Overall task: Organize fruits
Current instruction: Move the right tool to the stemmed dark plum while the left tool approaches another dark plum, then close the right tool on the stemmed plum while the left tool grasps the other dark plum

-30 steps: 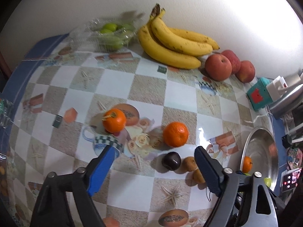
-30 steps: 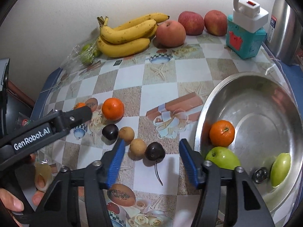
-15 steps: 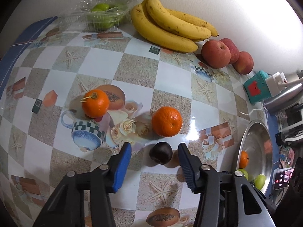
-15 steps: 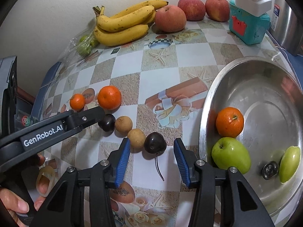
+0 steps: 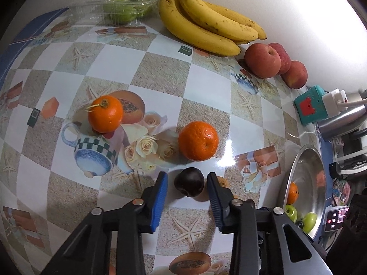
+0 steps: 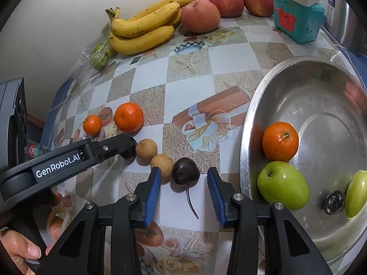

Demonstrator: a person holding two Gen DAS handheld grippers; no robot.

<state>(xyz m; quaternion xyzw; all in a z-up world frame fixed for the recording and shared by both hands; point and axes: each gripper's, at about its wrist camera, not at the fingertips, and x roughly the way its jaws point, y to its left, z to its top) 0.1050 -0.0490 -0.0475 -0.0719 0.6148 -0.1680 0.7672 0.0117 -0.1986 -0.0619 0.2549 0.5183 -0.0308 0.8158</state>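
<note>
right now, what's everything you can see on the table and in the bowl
bananas: one bunch, yellow, back by the wall
red apples: 3, right of the bananas
green fruits in clear plastic: count unclear, left of the bananas
oranges on table: 2, mid-left
dark cherries: 2, one between each gripper's fingers
longans: 2, tan, between the cherries
metal bowl: 1, right; holds 1 orange, 2 green apples
teal socket block: 1, back right
left gripper: open
right gripper: open
</note>
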